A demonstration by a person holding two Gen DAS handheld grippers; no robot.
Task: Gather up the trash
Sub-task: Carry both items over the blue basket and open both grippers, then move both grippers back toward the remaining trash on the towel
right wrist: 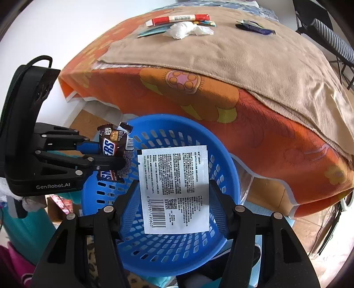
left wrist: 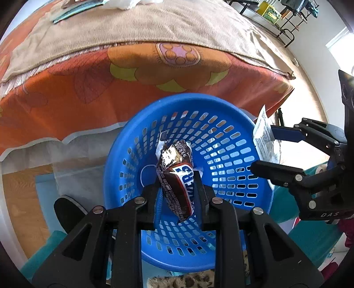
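Left gripper (left wrist: pixel 177 177) clamping a Snickers wrapper (left wrist: pixel 177 175) over the blue basket (left wrist: pixel 221 141), right gripper (right wrist: pixel 174 188) pinching a white sachet (right wrist: pixel 174 188) beside it, orange floral bed (right wrist: pixel 221 106) just behind, tissue (right wrist: pixel 188 30) and wrappers (right wrist: pixel 180 18) at its far edge.

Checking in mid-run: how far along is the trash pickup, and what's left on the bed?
Nothing is visible inside the blue basket yet. In hand: the left gripper holds a Snickers wrapper and the right gripper a white printed sachet, both over the basket. Left on the tan blanket: a red-and-white package, crumpled white plastic, a teal piece and a dark blue wrapper.
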